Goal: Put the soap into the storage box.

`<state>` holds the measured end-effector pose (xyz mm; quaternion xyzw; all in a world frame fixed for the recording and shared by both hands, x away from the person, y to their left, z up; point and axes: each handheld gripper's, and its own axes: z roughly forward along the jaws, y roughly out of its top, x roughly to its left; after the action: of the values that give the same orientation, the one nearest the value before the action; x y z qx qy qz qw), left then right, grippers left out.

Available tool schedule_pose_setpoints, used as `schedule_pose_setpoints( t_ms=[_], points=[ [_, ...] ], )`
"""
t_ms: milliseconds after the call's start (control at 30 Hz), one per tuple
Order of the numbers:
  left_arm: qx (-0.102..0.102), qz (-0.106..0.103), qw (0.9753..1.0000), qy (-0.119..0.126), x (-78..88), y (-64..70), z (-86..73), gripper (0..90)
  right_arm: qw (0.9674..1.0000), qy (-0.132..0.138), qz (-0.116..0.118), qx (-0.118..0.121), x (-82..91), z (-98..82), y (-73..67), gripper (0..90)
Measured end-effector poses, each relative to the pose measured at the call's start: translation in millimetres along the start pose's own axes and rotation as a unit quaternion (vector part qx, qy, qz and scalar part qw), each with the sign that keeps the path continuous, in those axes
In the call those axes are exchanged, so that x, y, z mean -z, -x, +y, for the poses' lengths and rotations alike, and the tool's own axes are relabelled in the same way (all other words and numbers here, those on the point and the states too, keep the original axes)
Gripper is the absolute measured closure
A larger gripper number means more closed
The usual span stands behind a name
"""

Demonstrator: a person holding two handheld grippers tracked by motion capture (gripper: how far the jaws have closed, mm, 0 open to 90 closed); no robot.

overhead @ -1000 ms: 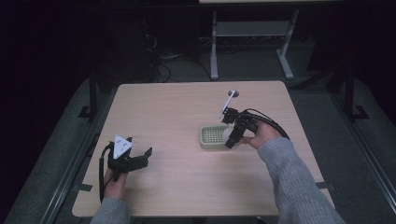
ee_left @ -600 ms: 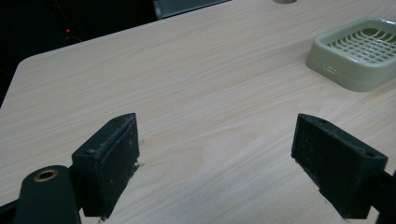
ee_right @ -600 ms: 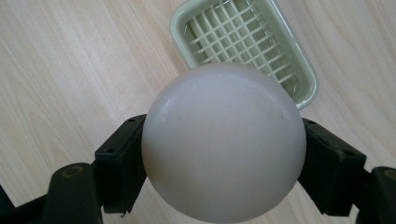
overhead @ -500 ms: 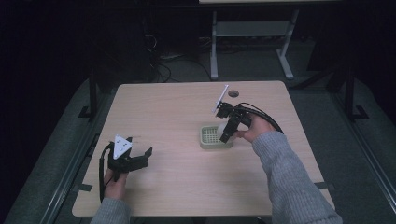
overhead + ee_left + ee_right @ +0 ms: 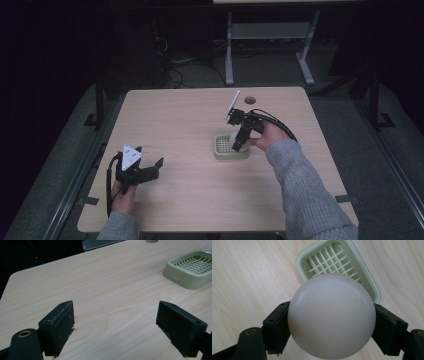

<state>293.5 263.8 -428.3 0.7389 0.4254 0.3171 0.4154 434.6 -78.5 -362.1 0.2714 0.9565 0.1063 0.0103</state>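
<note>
Ball [image 5: 332, 316] was gripped by right gripper [image 5: 332, 322]; should probably be lowered w/o tilt into tray [image 5: 372, 287]. Left gripper [image 5: 115, 325] was kept open.

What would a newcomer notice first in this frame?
First, the white ball clamped in the right gripper, held above the pale green slotted tray right of the table's middle. Then the left gripper, jaws wide open, resting near the wooden table's front left corner.
</note>
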Motion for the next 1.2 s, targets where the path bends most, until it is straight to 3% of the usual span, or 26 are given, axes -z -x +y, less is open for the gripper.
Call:
schedule_pose_setpoints(
  t_ms=[533,1200],
  points=[
    [-0.003,-0.001,1.0,0.0,0.4,0.2,0.5,14.8,0.9998,-0.017,-0.003,0.011,-14.5,25.7,4.3,23.4],
    [-0.003,-0.002,1.0,0.002,0.1,1.5,0.8,14.8,0.9994,-0.03,-0.01,-0.01,-46.4,28.4,12.7,23.4]
  ],
)
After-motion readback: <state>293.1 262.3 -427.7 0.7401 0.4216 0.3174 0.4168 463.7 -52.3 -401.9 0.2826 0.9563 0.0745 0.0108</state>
